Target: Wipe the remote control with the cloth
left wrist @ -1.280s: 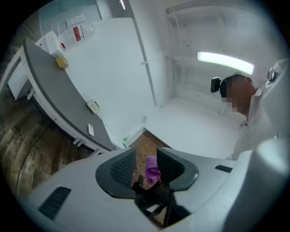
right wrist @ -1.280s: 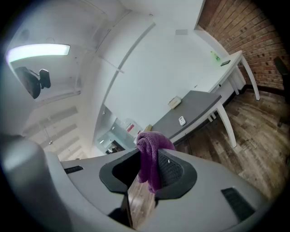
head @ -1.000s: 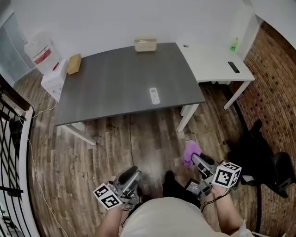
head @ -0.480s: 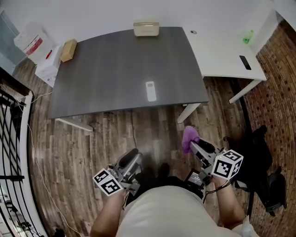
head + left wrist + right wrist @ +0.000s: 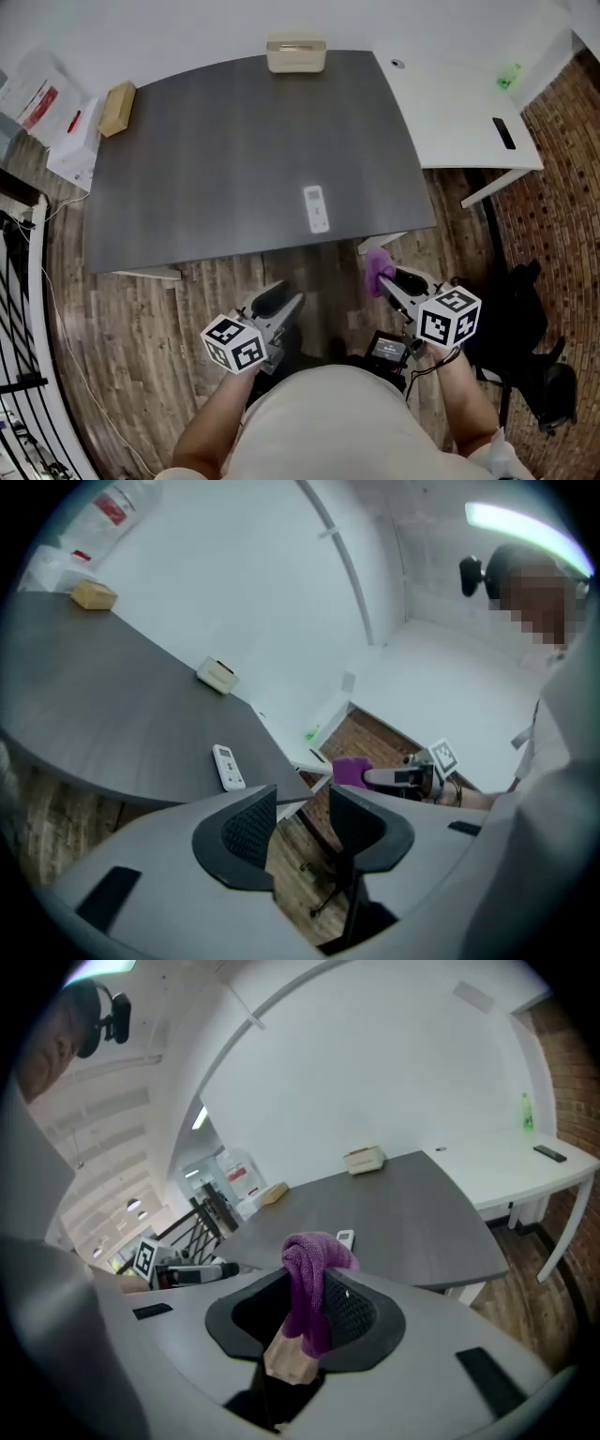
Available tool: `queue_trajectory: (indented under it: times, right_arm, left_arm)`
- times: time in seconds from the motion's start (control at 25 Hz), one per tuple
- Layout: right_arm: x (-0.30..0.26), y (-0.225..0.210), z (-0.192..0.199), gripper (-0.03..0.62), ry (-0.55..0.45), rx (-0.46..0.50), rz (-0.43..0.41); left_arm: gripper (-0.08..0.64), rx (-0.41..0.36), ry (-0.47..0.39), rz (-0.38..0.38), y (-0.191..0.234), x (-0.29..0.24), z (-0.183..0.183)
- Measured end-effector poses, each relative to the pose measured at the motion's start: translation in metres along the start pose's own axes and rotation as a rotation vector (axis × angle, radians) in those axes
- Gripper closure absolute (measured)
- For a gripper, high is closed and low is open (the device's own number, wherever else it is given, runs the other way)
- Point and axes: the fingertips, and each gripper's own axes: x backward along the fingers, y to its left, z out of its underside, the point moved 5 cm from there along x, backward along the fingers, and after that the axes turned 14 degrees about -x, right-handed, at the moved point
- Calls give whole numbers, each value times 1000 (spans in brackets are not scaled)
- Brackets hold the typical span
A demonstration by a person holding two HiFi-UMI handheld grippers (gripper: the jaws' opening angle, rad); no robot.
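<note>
A white remote control (image 5: 316, 207) (image 5: 228, 766) lies near the front edge of the dark grey table (image 5: 225, 159); in the right gripper view only its end (image 5: 344, 1237) shows behind the cloth. My right gripper (image 5: 384, 281) (image 5: 309, 1309) hovers over the floor just off the table's front right corner, shut on a bunched purple cloth (image 5: 378, 269) (image 5: 311, 1283) (image 5: 348, 772). Over the floor in front of the table, my left gripper (image 5: 281, 305) (image 5: 295, 827) holds nothing, and its jaws are opening.
A beige box (image 5: 296, 54) stands at the table's far edge, a brown block (image 5: 116, 108) at its far left corner. A white desk (image 5: 459, 122) to the right carries a black remote (image 5: 503, 133) and a green bottle (image 5: 507, 77). A black railing (image 5: 23, 309) runs along the left.
Both grippers have come forward toward the table's front edge, the purple cloth now close to the front right corner. The left gripper's jaws have spread a little.
</note>
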Motion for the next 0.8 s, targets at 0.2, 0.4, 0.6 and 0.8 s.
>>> queue_trajectory:
  times: [0.2, 0.4, 0.6, 0.8]
  right_arm:
    - [-58, -7, -24, 492, 79, 264, 184]
    - [-116, -19, -35, 492, 224, 626, 308]
    - [-176, -42, -45, 492, 347, 877, 320]
    - [-229, -36, -71, 492, 404, 1063, 243]
  left_arm:
    - [346, -182, 222, 41, 39, -50, 6]
    - [327, -356, 393, 52, 56, -101, 25]
    - [324, -397, 479, -24, 69, -144, 38]
    - [324, -465, 529, -133, 80, -172, 37]
